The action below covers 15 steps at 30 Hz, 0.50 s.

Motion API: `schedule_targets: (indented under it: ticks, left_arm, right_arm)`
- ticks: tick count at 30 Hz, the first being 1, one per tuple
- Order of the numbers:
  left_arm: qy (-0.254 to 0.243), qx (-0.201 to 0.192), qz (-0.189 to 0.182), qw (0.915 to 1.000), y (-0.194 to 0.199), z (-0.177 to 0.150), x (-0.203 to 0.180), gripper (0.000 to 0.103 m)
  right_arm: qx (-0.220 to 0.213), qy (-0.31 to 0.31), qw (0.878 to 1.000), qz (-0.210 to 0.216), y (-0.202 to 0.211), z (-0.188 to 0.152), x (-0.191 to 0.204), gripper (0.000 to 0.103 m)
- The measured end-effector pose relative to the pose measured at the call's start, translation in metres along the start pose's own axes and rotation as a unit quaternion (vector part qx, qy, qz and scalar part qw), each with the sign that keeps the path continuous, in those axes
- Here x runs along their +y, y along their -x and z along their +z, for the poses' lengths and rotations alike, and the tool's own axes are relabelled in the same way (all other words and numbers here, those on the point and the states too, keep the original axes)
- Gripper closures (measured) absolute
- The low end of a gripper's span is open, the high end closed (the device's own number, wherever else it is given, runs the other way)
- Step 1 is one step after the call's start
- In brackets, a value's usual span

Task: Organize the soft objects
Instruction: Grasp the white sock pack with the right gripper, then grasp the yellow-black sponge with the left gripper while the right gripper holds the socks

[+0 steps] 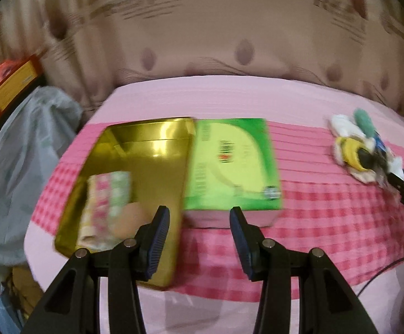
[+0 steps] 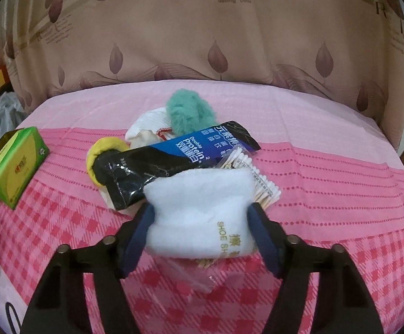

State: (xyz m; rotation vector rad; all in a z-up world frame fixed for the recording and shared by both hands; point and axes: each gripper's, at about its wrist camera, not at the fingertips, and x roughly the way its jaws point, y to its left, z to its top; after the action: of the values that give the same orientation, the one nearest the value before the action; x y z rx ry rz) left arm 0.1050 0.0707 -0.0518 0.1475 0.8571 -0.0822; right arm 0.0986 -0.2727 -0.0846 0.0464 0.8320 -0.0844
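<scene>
My right gripper (image 2: 200, 217) is shut on a white shoe-shine cloth (image 2: 199, 211) and holds it at the near edge of a pile. The pile holds a black and blue protein packet (image 2: 174, 158), a teal fluffy scrunchie (image 2: 189, 114), a yellow scrunchie (image 2: 101, 150), a white pouch (image 2: 149, 129) and a cotton swab pack (image 2: 257, 175). My left gripper (image 1: 200, 220) is open and empty, above the near edge of a gold tin (image 1: 146, 161) and a green box (image 1: 232, 164). The tin holds a patterned cloth (image 1: 107, 200) and a tan puff (image 1: 132, 217). The pile also shows in the left wrist view (image 1: 352, 147).
A pink checked cloth (image 2: 327, 222) covers the table. A beige curtain (image 2: 202, 41) hangs behind. The green box also shows at the left in the right wrist view (image 2: 15, 164). A grey plastic bag (image 1: 15, 161) and orange boxes (image 1: 7, 89) sit left of the table.
</scene>
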Motion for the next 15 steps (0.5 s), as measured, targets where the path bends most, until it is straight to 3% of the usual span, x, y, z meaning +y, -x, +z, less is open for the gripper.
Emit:
schedule_targets:
  ticks: [7, 15]
  left_arm:
    - [-0.035, 0.008, -0.028, 0.999, -0.006, 0.003, -0.048, 0.057]
    - [-0.05, 0.024, -0.048, 0.9973, -0.014, 0.001, -0.077, 0.057]
  right_arm:
    - [-0.011, 0.034, 0.999, -0.006, 0.01, -0.005, 0.003, 0.072]
    - [-0.021, 0.008, 1.0, -0.004, 0.028, -0.005, -0.019, 0.074]
